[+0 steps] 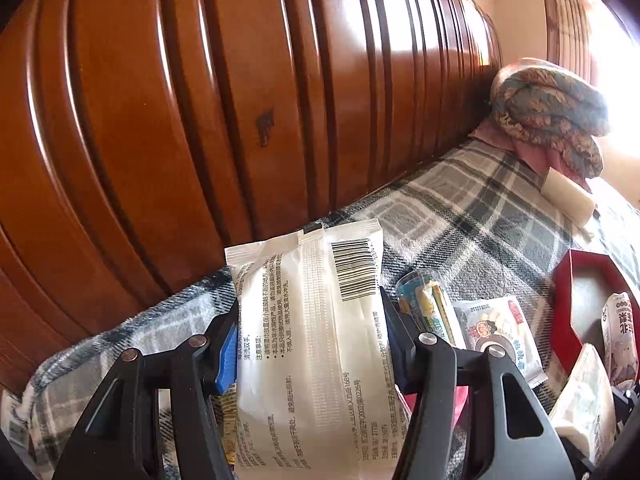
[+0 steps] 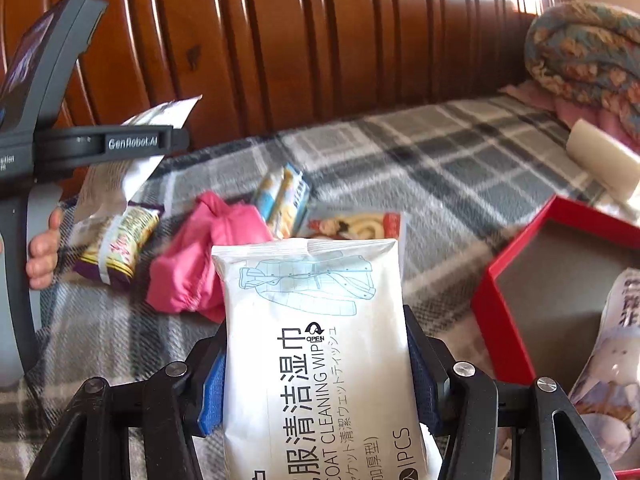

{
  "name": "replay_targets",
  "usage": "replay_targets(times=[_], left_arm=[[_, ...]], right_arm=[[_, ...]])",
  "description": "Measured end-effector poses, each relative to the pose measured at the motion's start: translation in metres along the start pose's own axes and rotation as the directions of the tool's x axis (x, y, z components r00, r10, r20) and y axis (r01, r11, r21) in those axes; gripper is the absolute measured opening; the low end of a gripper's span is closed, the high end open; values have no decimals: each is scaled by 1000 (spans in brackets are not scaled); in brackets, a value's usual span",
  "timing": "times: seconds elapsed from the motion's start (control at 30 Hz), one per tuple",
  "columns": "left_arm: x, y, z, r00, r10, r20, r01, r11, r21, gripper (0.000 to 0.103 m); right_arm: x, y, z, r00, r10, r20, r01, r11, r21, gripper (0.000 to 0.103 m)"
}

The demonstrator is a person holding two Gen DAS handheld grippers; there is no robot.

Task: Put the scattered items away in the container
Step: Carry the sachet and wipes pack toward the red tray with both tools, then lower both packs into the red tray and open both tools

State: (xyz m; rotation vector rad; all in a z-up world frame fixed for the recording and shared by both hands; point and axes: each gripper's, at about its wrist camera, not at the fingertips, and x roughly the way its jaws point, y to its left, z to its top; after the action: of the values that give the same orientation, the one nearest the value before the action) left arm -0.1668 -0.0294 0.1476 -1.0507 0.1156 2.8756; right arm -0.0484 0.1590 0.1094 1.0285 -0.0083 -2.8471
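My left gripper [image 1: 310,344] has its jaws closed on a white plastic pack [image 1: 308,332], glossy and crinkled, back side toward me with a barcode and fine print, its crimped top seal standing above the blue pads. In the right wrist view that same gripper [image 2: 120,142] shows side-on at the left edge, dark grey and hard, and my fingers [image 2: 42,252] curl round its handle.

Under it on the bed lies a purple and yellow snack packet [image 2: 116,252], shiny foil. Next comes a bunched pink cloth [image 2: 200,260], soft and wrinkled, then a clear cylindrical tube [image 2: 282,200] of blue and yellow contents, then a flat square sachet [image 2: 356,226] with a printed picture.

My right gripper [image 2: 316,364] grips a second white pack, the coat cleaning wipes [image 2: 316,320], smooth film with a pale blue jacket drawing, pinched on both long sides by the blue pads.

To the right sits the red container [image 2: 486,308], a stiff angular box with a grey lining, holding a printed pouch [image 2: 616,360]. Beyond it, a cream roll [image 2: 600,160] lies near the bed's far right end, beside a rolled floral quilt [image 2: 588,52].

The bed cover [image 2: 440,152] is fuzzy grey and white plaid fleece. Along its far edge rises a fluted, polished reddish-brown wooden headboard [image 2: 320,40].
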Motion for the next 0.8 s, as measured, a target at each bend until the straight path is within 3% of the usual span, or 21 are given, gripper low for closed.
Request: replay_targets(times=[0.2,0.43,0.63,0.8], left_arm=[[-43,-4,-4,999,-13,43,11,999,43,61],[-67,-37,-5,995,-74,63,70,995,65,61],[-57,-111,-1,981,-194,8,192,975,108,61],[-41,-207,-7,945,-321,-58,326,925,196,61]], right_arm=[[-23,-2,4,999,-12,47,13,1000,-13,63],[-56,-38,-8,996,-68,51,65,997,51,63],[-80,-93,-18,985,-169,42,164,981,103,63],[-96,-147,-30,962,-270,52,266,961,75,64]])
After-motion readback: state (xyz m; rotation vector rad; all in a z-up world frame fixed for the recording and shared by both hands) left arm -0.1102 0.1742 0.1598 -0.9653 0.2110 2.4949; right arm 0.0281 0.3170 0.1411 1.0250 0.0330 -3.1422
